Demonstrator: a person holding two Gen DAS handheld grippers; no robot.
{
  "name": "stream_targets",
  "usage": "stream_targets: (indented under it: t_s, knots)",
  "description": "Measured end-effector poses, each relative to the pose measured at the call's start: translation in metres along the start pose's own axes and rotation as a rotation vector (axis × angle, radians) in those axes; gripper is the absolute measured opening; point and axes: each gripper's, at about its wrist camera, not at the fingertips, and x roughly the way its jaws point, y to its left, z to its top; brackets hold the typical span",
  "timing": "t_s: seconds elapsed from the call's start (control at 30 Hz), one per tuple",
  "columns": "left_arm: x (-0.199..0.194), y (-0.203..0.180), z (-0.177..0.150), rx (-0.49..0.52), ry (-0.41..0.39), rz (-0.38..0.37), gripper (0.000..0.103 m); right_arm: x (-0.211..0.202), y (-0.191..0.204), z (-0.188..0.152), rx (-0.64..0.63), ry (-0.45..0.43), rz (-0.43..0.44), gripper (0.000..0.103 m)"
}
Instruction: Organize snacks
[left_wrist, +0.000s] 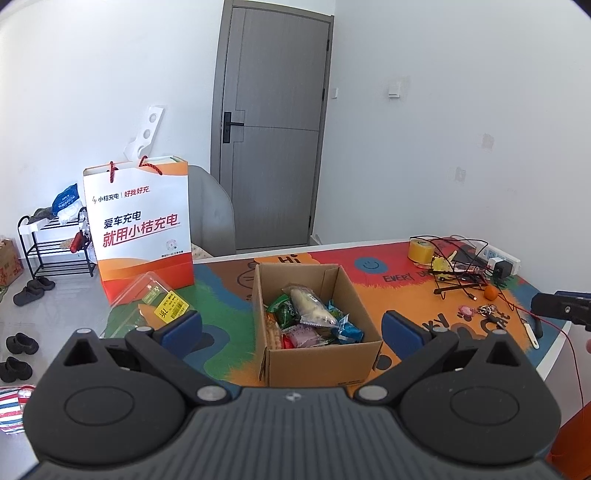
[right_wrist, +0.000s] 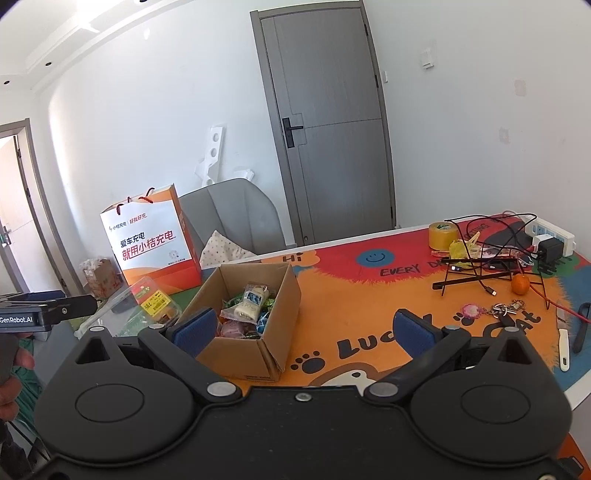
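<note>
Snacks: we are seeing a heap of small foil and plastic wrapped snack packets lying inside the open brown cardboard box at the centre of the left wrist view, on the colourful cartoon-printed surface.
Left gripper: we are holding it wide apart and empty, its blue pads straddling the box from above.
Right gripper: we are keeping it spread wide too, carrying nothing, with the box at centre left of its view.
Handling: we are judging the packets light, soft and crinkly, likely slippery and easy to crush.
Hold: we are favouring a gentle pinch on a sealed end or across the middle of the long pale wrapped roll lying on top.
Stray item: a clear plastic clamshell tray with a yellow label is lying left of the box, stiff but thin; we are judging its rim the best place to grip.
</note>
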Motion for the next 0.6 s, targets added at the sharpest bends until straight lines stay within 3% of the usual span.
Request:
stream_targets:
  t_s: [0.6]
  knots:
    - [0.0002,-0.0001,-0.0024,0.005,0.005,-0.004,0.103,0.0004,0.0050,-0.0025,-0.029,-0.009,-0.028,0.103]
